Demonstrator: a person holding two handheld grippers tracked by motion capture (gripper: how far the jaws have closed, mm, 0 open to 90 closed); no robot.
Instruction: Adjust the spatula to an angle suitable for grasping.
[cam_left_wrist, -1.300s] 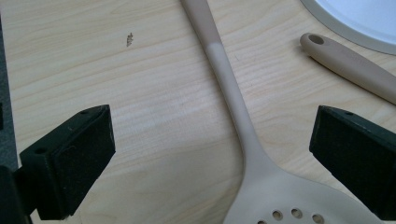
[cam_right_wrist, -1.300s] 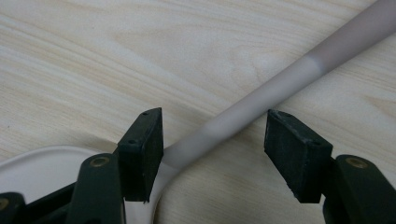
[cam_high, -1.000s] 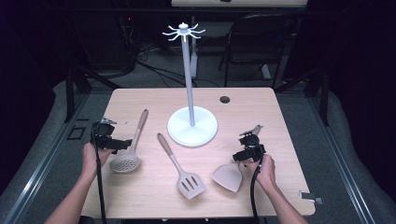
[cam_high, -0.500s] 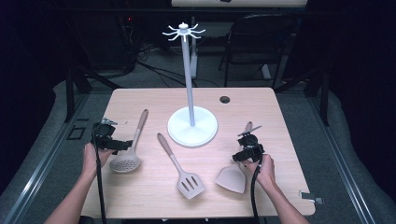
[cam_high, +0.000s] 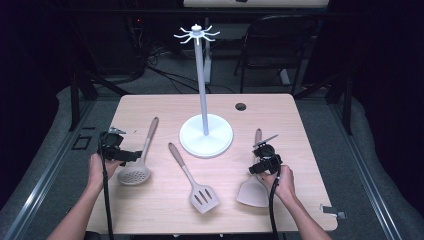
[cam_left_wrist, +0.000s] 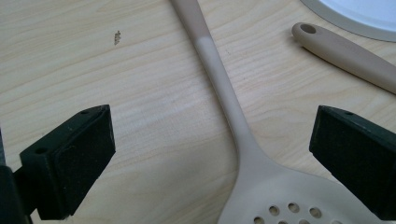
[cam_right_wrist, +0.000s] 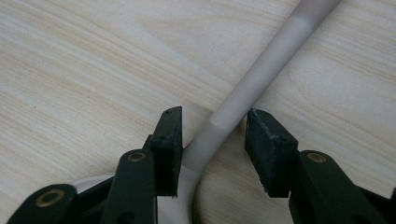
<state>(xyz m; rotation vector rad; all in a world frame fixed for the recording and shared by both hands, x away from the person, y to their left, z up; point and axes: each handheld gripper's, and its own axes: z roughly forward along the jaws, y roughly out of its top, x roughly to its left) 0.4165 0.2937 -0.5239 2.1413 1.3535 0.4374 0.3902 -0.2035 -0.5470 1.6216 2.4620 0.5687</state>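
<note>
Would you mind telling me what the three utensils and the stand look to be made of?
Skimmer, slotted turner and solid turner: likely silicone or nylon, matte beige with a darker handle grip. Stand: white, smooth, perhaps painted metal or plastic; unclear.

White hook stand (cam_high: 205, 136), slotted spatula (cam_high: 193, 178), black chair (cam_high: 276, 47), wooden table (cam_high: 165, 107)

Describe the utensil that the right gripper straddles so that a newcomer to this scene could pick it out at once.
Start at the white hook stand in the middle of the wooden table; three beige utensils lie in front of it. Take the one farthest right, beneath the right gripper, whose jaws have just been closing around its neck. Unlike the slotted turner and the round skimmer, this solid spatula has an unpierced blade.
</note>
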